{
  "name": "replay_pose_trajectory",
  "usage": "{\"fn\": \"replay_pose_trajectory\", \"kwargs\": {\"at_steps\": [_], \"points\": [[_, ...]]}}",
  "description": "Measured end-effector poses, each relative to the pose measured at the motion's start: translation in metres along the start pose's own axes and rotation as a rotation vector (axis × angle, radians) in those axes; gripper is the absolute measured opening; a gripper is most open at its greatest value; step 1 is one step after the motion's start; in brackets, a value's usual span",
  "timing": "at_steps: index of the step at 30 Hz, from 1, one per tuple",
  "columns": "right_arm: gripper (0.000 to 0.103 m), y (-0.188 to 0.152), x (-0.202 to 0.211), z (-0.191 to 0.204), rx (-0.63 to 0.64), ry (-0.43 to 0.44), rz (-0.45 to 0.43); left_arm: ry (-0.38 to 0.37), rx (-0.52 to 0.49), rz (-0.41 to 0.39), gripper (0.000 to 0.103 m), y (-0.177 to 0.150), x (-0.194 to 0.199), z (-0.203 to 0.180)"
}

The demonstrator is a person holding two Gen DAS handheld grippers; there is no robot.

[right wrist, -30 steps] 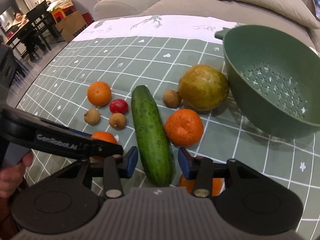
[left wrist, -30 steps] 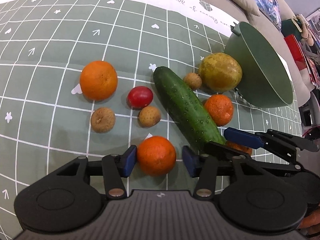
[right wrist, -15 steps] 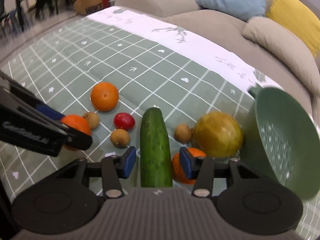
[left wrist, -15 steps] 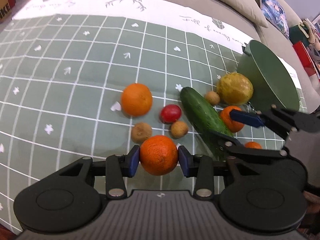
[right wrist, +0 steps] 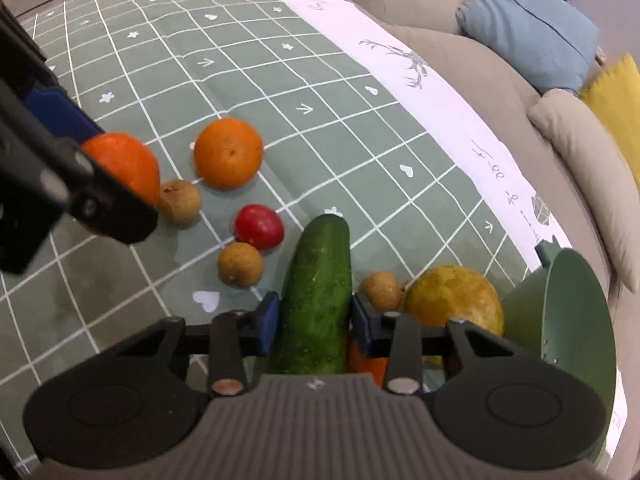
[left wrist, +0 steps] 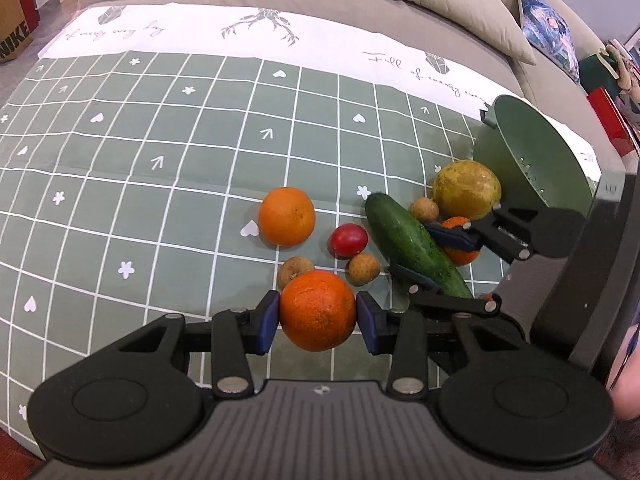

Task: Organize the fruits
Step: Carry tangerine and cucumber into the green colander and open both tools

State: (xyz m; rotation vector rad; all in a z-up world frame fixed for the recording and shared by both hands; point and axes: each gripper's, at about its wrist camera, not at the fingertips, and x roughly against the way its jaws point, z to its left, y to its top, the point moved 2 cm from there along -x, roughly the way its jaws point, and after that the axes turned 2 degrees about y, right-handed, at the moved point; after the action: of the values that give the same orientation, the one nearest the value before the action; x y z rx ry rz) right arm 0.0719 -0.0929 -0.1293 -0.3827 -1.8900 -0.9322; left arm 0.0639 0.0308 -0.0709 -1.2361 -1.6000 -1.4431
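— What's in hand?
— Lower centre of the left view, the left gripper [left wrist: 318, 317] clamps a tangerine [left wrist: 317, 310]. Lower centre of the right view, the right gripper [right wrist: 314, 324] pinches the cucumber [right wrist: 316, 300].
— Next?
— Probably carrying both to the green colander [right wrist: 576, 320], far right.

Right gripper [right wrist: 314, 322] clamped on cucumber [right wrist: 316, 300]; left gripper [right wrist: 86, 178] holds tangerine [right wrist: 126, 164] near tablecloth's [right wrist: 240, 64] left edge.

Cucumber [right wrist: 316, 300] left of colander [right wrist: 576, 320], tomato [right wrist: 259, 227] further left.
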Motion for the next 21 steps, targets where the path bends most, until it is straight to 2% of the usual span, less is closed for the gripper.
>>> {"fn": "replay_pose_trajectory", "kwargs": {"at_steps": [4,11,17,21], "points": [[0.035,-0.008,0.023,-0.001,-0.060,-0.011,-0.063,0.008,-0.005,-0.020,0.046,-0.001,0.010,-0.002],[0.034,-0.022,0.083,-0.029,-0.280,0.021,-0.208,-0.002,-0.054,-0.090,0.046,0.018,0.031,-0.025],[0.034,-0.033,0.138,-0.078,-0.434,0.006,-0.326,-0.054,-0.122,-0.140,0.046,0.050,0.042,-0.065],[0.034,-0.035,0.161,-0.121,-0.494,-0.023,-0.362,-0.101,-0.184,-0.172,0.046,0.075,0.042,-0.101]]}}
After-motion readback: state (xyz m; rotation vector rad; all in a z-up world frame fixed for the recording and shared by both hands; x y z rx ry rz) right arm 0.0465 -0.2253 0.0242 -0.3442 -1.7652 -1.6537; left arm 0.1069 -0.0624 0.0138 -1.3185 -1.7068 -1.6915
